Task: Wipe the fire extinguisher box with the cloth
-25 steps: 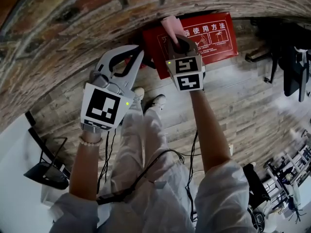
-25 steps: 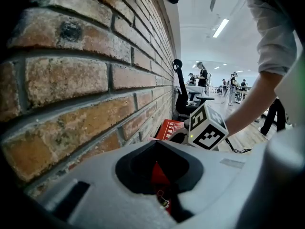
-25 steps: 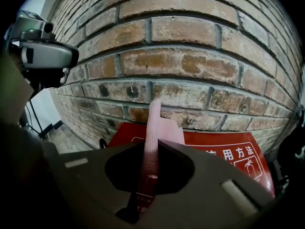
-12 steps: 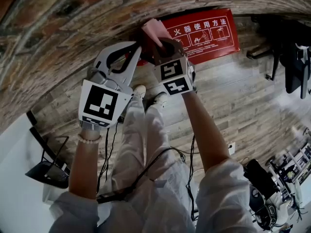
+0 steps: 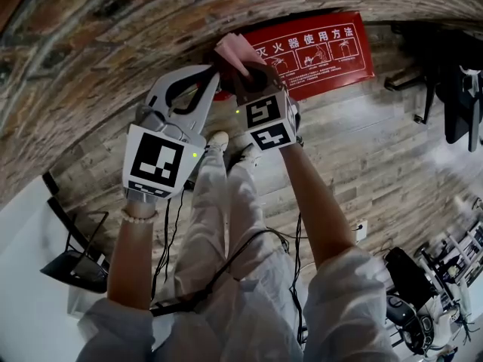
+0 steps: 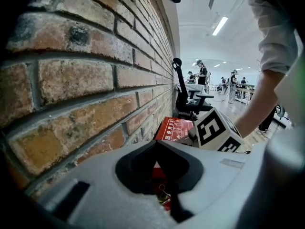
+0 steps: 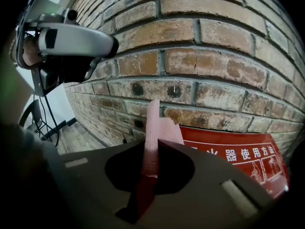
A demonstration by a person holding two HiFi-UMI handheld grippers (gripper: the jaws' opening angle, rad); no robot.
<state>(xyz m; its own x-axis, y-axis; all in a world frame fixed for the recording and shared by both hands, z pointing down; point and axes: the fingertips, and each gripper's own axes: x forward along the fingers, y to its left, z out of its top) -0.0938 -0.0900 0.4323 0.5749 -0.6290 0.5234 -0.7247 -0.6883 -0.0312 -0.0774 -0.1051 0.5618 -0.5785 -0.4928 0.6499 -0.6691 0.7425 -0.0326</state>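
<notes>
Plainly, the brick wall (image 5: 113,21) is the biggest hazard: its rough face rises right behind the red fire extinguisher box (image 5: 324,59), which sits at the wall's foot. The left gripper (image 5: 213,74), jaws together on nothing, hangs just beside the right gripper (image 5: 240,68), so a sideways sweep could knock the two together. The right jaws are clamped on a narrow fold of the pink cloth (image 7: 153,123), whose free end stands at the box's corner by the bricks. Dragged over mortar, it could snag and pull out.
</notes>
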